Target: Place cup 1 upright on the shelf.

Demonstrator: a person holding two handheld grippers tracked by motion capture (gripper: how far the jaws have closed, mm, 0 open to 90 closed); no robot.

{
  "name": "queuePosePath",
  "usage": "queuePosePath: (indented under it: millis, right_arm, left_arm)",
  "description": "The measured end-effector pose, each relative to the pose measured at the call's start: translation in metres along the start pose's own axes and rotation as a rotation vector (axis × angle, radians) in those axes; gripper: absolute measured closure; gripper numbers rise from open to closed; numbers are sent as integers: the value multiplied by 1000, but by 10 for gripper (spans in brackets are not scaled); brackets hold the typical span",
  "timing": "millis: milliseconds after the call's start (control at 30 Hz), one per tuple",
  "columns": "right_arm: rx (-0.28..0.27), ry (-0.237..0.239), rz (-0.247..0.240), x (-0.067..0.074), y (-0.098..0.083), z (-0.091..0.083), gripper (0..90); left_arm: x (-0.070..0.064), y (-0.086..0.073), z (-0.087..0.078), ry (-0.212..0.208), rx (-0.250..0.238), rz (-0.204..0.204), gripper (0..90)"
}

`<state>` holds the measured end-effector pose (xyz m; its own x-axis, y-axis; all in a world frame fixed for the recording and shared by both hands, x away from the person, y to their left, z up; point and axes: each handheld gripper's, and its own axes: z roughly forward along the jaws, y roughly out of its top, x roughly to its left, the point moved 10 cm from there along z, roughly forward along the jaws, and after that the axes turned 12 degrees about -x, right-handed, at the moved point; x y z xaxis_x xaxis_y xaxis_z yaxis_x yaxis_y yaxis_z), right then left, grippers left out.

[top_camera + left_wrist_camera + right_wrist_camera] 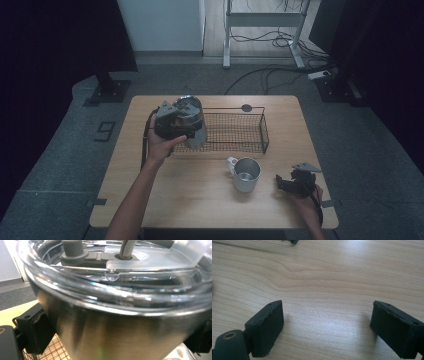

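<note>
A steel tumbler (pixel 191 111) with a clear lid is held tilted over the left end of a black wire basket (pixel 263 134). My left gripper (pixel 189 129) is shut on it, with a hand behind it. In the left gripper view the tumbler (pixel 120 322) sits close up between the black pads (pixel 37 332), and its lid has a grey slider and a straw hole. My right gripper (pixel 287 183) rests near the table's front right corner. Its jaws stand open over bare wood (pixel 327 325), with nothing between them.
A white-handled steel mug (pixel 246 175) stands upright in front of the basket, between the two hands. A small dark round spot (pixel 246 107) lies on the wooden table (pixel 150 200) behind the basket. Beyond the far edge are stand bases and floor cables.
</note>
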<state>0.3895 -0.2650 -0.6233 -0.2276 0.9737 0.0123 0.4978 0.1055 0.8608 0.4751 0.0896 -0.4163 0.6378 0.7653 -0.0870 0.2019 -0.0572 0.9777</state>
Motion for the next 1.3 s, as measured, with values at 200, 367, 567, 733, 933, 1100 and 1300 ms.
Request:
queuePosePath:
  millis: [200, 367, 567, 733, 933, 1100, 1300]
  right_arm:
    - [0, -1, 0, 0, 0, 0, 112]
    - [-1, 0, -2, 0, 0, 0, 112]
    - [-1, 0, -2, 0, 0, 0, 113]
    - [0, 0, -1, 0, 0, 0, 113]
    - [0, -1, 0, 0, 0, 0, 115]
    - [-2, -2, 1, 0, 0, 0, 116]
    - [-3, -2, 0, 0, 0, 0, 117]
  left_arm:
    - [6, 1, 5, 15, 8, 2, 44]
    - [12, 1, 10, 25, 12, 0, 44]
    - [20, 0, 17, 37, 22, 4, 44]
    - [28, -5, 25, 45, 28, -10, 44]
    - [30, -7, 30, 52, 27, 7, 44]
    - [29, -4, 34, 45, 29, 9, 44]
    - [27, -5, 41, 42, 37, 15, 44]
